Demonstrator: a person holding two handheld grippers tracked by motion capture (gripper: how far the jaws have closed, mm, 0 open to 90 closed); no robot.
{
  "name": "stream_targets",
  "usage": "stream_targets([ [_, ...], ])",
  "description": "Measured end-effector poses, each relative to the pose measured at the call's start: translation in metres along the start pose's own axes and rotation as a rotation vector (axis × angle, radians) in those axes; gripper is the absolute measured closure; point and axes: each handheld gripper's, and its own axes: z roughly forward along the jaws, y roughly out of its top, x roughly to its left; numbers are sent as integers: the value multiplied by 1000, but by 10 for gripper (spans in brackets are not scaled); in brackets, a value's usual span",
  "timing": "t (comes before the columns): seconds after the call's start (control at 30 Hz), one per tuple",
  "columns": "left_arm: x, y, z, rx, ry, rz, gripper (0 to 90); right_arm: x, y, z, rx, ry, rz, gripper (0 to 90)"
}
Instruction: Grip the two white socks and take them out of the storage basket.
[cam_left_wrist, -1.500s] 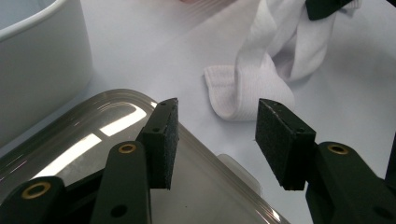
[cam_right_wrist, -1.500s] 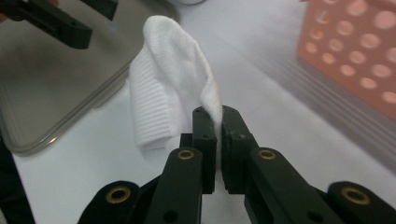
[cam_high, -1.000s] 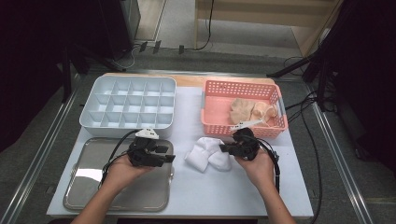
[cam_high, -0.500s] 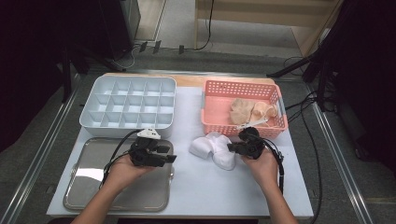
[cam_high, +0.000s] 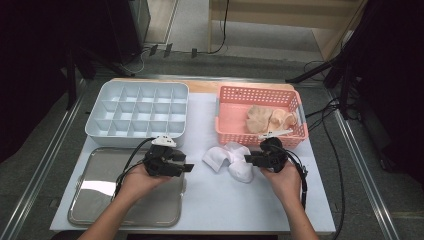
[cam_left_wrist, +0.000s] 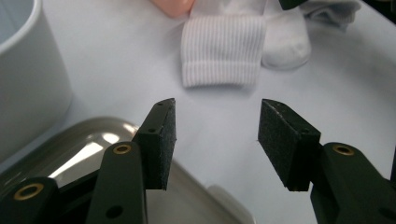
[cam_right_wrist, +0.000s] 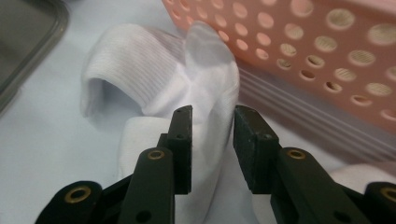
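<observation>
Two tongs work over the tabletop (cam_high: 210, 210), one in each hand. The right tongs (cam_right_wrist: 211, 116) have just been opening: a fold of the white sock (cam_right_wrist: 154, 79) stands between the jaws, with the left pad against the cloth and a gap beside the right one, so the grip looks slackened rather than pressing. In the high view the right tongs (cam_high: 250, 160) sit at the right edge of the white sock bundle (cam_high: 227, 161), which lies between the two tongs, just in front of the pink basket (cam_high: 235, 135). How many white socks make up the bundle I cannot tell; at least two folded parts show.

The left tongs (cam_left_wrist: 215, 135) stand wide apart with nothing between the jaws, their opening having just widened a little. Ahead of them lies the ribbed cuff (cam_left_wrist: 222, 51) of the white bundle, apart from the pads. In the high view the left tongs (cam_high: 187, 167) hover at the right edge of the one metal tray (cam_high: 95, 210).

Beyond the left tongs stands one white divided box (cam_high: 137, 112), with fifteen compartments. Beyond the right tongs, the one pink basket holds a heap of beige socks (cam_high: 270, 119); their count is unclear.
</observation>
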Motion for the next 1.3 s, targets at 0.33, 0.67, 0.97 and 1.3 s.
stream_targets([
  [0.33, -8, 17, 27, 41, -8, 39, 464, 13, -6, -23, -36, 11, -23, 693],
  [0.67, -2, 24, 52, 46, 1, 25, 453, 29, -12, -18, -12, 42, -44, 713],
  [0.97, -3, 21, 72, 96, 17, 62, 461, 36, -13, 4, 39, 71, -60, 706],
  [1.3, -4, 18, 77, 106, 54, 98, 475, 31, -20, 14, 77, 67, -49, 636],
])
